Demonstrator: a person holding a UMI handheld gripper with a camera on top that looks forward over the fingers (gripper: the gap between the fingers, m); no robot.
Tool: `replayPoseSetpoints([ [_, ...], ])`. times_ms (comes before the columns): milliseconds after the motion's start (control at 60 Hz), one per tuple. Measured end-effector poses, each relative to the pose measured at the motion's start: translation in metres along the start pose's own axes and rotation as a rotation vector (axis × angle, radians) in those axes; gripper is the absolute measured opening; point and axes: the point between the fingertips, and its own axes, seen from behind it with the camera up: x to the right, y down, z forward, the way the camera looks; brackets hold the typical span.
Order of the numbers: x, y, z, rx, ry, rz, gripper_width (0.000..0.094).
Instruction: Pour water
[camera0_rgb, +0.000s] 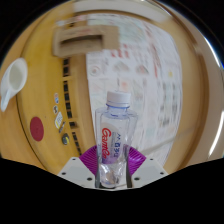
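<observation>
The wooden counter carries a printed sheet across its middle and a white cup at its left edge. The water bottle stands upright between the tool fingers, white cap on, pads apparently pressing its base. Gripped that low, it could tip or slip when tilted, and nothing pours until the cap comes off.

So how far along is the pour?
Done: the water bottle is held upright in the gripper. In hand: carrying it; its white cap looks on. Left: uncapping and pouring, perhaps into the white cup off to the side, whose contents can't be seen.
</observation>
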Motion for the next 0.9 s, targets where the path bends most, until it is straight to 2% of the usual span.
replayPoseSetpoints([
  [150,-0.042,-0.075,0.006,0.213,-0.017,-0.386,0.0353],
  [200,-0.055,-0.103,0.002,0.255,-0.034,-0.498,0.0353],
  [433,-0.126,-0.137,-0.009,0.442,-0.086,-0.803,0.0352],
  [667,-0.083,-0.14,-0.003,0.411,-0.1,-0.541,0.0353],
  [750,-0.047,-0.138,0.009,0.383,-0.121,-0.25,0.0353],
  [900,0.019,-0.13,0.035,0.335,-0.216,0.396,0.0353],
])
